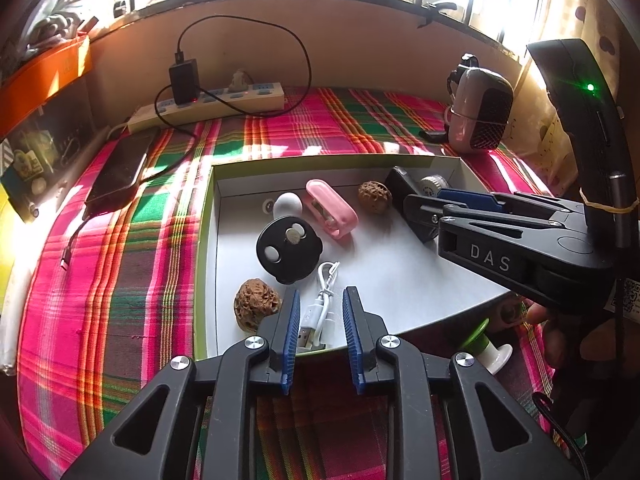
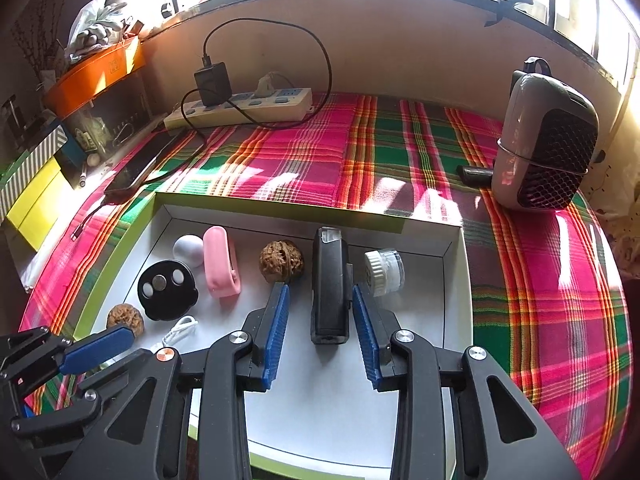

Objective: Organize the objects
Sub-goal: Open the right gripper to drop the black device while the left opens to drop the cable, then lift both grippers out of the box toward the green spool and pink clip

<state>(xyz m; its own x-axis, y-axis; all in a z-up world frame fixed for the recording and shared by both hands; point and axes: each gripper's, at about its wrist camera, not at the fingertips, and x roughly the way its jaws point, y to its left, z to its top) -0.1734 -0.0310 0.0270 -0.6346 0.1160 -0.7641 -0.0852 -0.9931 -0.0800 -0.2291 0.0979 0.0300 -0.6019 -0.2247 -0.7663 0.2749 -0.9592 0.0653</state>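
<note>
Sunlight poured through the barred window onto a plaid cloth (image 1: 120, 280) of pink, green and orange, and from the left wrist view a shallow white tray (image 1: 400, 280) with a green rim sat at the centre of it. At twelve o'clock a power strip (image 1: 224, 104) lay along the wall with a black charger (image 1: 184, 80) plugged in, a phone (image 1: 120, 172) lay at ten o'clock, and a grey speaker (image 1: 480, 112) stood at two. Inside the tray were a black disc (image 1: 289, 252), a white ball (image 1: 287, 204), a pink case (image 1: 331, 208) and two walnuts, one (image 1: 256, 305) just at nine o'clock of the left gripper (image 1: 320, 328) and the other (image 1: 374, 197) farther back. That gripper's jaws were parted, straddling a white USB cable (image 1: 320, 312) without pinching it. The right gripper (image 1: 460, 208) reached in from three o'clock; whether it was parted or closed I could not tell from there. A green-and-white plunger-shaped piece (image 1: 486, 346) lay outside the tray at four o'clock. Over to the right wrist view: the right gripper (image 2: 320, 320) had its jaws spread wide, either side of a black rectangular device (image 2: 329, 284) lying lengthwise between them, no contact visible. A white-capped clear jar (image 2: 384, 270) sat at one o'clock of it, a walnut (image 2: 281, 261) at eleven, and the left gripper (image 2: 96, 348) showed at eight o'clock beside the cable (image 2: 180, 330).
</note>
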